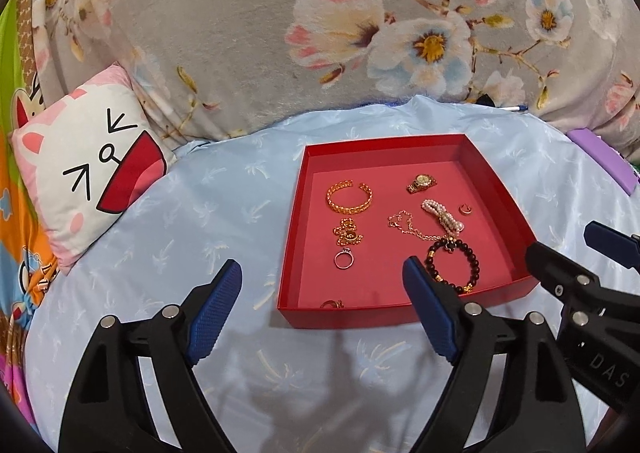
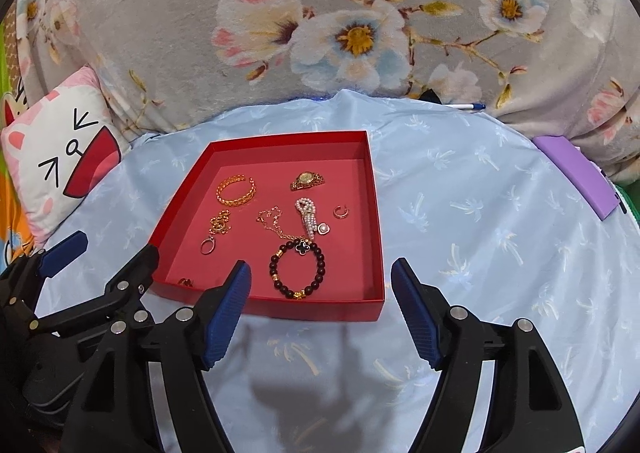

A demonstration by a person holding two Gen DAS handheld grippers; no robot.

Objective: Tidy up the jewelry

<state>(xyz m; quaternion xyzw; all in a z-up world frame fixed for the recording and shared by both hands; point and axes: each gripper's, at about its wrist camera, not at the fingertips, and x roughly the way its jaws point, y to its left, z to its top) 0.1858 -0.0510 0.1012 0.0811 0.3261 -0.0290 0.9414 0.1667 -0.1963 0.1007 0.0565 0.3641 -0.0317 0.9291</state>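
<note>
- Left claw (image 1: 322,281): spread wide and empty; it hovers above the blue sheet (image 1: 200,221) at the near-left corner of the red tray (image 1: 292,229), with nothing between its pads (image 1: 224,293).
- Right claw (image 2: 320,281): also spread wide and empty; it hangs over the tray's near-right corner, and its left pad overlaps the tray's near wall in the right wrist view.
- Judgement: both claws stand ready side by side in front of the tray, probably so either can reach in; no piece is gripped yet.
- Jewelry location: all visible pieces lie loose on the tray floor; gold bangle (image 1: 349,198) far left; watch (image 1: 421,183) far right; pearl strand (image 1: 442,216) and small ear cuff (image 1: 464,208) right of centre; thin chain necklace (image 1: 408,227) at centre, one end reaching the dark bead bracelet (image 1: 454,267) at the near side; gold pendant (image 1: 347,236) and silver ring (image 1: 344,259) on the left; a further small gold piece (image 1: 332,304) against the near wall.
- Judgement: chain and bracelet touch, so lifting one may drag the other.
- Surface: a bed, soft and wrinkled, covered with the patterned blue sheet; the tray sits flat on it.
- Surroundings: a grey floral blanket (image 1: 280,13) rises behind; a cat-face pillow (image 1: 88,165) lies at left; a purple object (image 2: 580,177) and a pen (image 2: 470,106) lie at right.
</note>
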